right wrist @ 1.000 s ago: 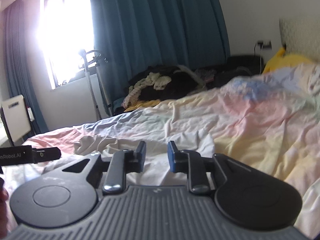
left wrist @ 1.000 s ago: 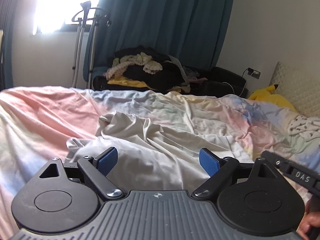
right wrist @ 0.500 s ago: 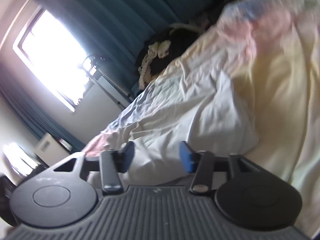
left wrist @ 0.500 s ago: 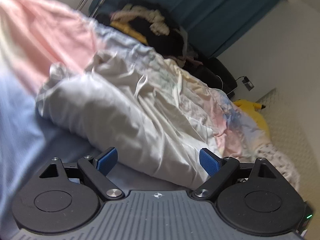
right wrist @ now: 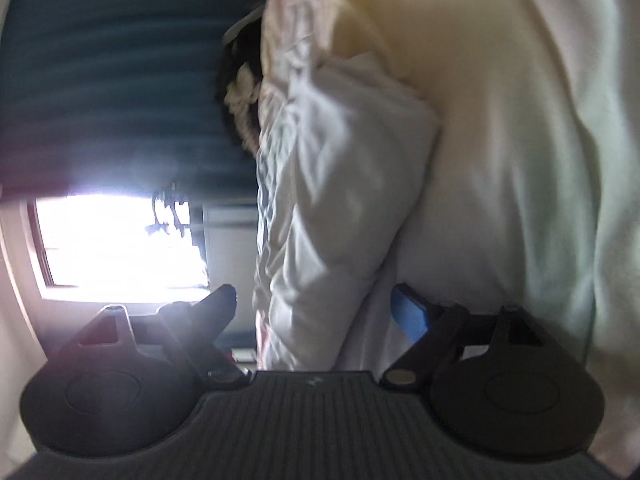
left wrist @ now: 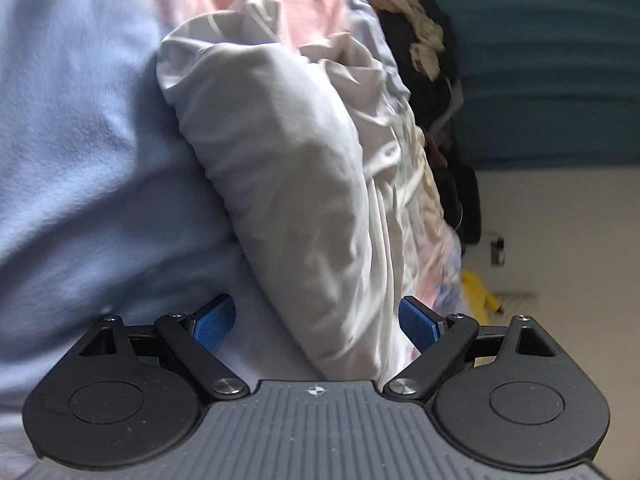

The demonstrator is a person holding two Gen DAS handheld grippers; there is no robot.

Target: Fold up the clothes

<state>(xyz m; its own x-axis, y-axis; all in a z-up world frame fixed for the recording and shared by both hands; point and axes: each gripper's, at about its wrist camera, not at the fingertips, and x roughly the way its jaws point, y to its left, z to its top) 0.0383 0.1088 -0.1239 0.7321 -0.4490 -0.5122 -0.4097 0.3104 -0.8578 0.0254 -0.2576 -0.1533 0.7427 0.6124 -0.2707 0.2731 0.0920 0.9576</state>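
A crumpled white garment lies on the pastel bed sheet. In the left wrist view the scene is rolled sideways. My left gripper is open, and the near edge of the garment lies between its blue pads, not pinched. In the right wrist view the same garment runs up the middle. My right gripper is open with the garment's near edge between its fingers. Both views are blurred.
A heap of dark and cream clothes lies beyond the bed against a teal curtain. A yellow plush lies near the wall. A bright window and a metal stand show in the right wrist view.
Both grippers have rolled about a quarter turn and come down close to the white garment. The right gripper's jaws have opened wide; the left stayed open.
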